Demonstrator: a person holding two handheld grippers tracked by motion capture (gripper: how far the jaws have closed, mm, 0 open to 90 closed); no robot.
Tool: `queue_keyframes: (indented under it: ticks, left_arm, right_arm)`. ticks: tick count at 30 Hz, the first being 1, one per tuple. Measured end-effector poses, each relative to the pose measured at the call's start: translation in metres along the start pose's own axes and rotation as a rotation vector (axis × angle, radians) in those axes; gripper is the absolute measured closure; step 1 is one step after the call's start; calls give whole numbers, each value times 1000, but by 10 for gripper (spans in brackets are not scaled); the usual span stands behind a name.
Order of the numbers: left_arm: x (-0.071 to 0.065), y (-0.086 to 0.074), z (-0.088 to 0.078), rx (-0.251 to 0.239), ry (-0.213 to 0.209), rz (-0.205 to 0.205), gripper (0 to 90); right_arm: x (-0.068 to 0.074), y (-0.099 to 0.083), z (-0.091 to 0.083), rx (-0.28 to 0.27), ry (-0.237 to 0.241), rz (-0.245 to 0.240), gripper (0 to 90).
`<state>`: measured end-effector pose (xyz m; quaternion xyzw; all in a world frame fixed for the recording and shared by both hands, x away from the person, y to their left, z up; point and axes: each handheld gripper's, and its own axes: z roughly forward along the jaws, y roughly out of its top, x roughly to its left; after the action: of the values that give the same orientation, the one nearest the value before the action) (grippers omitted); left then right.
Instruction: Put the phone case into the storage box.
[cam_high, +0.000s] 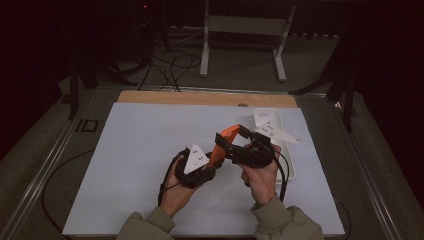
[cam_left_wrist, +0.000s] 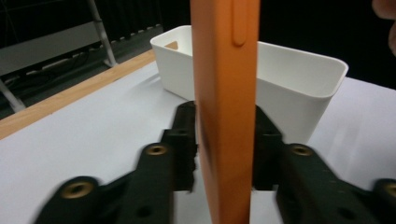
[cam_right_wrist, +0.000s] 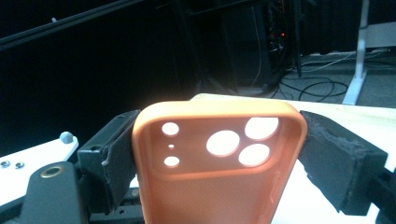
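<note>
Right gripper (cam_right_wrist: 219, 154): jaws clamped on the long edges of an orange phone case (cam_right_wrist: 219, 172). Left gripper (cam_left_wrist: 224, 140): jaws flank the case's thin side; actual pad contact cannot be told. Case held above the table (cam_high: 125, 165), near a white bin (cam_left_wrist: 299, 88).

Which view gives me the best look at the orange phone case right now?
The right gripper view: the orange phone case faces the camera, inner side and camera cutouts plain, between the right tongs. The left gripper view shows its edge with a side button. The high view shows it small, between both hands.
</note>
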<state>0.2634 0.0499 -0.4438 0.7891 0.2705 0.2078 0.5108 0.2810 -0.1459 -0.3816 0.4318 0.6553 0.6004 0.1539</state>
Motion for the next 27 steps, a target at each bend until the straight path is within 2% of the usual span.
queue_keyframes:
  ticks: [7,8,9,10,12,13,18,27]
  left_arm:
    - [3,-1,-2,-19,23,-41,349]
    - [5,0,-3,-25,45,-61,295]
    - [5,0,-3,-25,45,-61,227]
    - [6,1,-4,-20,79,-79,167]
    - [6,1,-5,-22,96,-88,105]
    - [7,1,-6,-22,89,-89,80]
    - [11,2,-10,-28,80,-93,24]
    - [15,2,-19,-30,66,-104,9]
  right_arm:
    - [0,-1,2,11,22,4,168]
    - [0,-1,2,12,23,1,168]
    - [0,-1,2,12,21,-2,168]
    - [0,-1,2,12,20,-4,168]
    - [0,-1,3,15,28,1,168]
    - [0,-1,3,15,28,5,168]
    - [0,-2,3,16,31,5,168]
    - [-1,-1,3,11,28,-3,168]
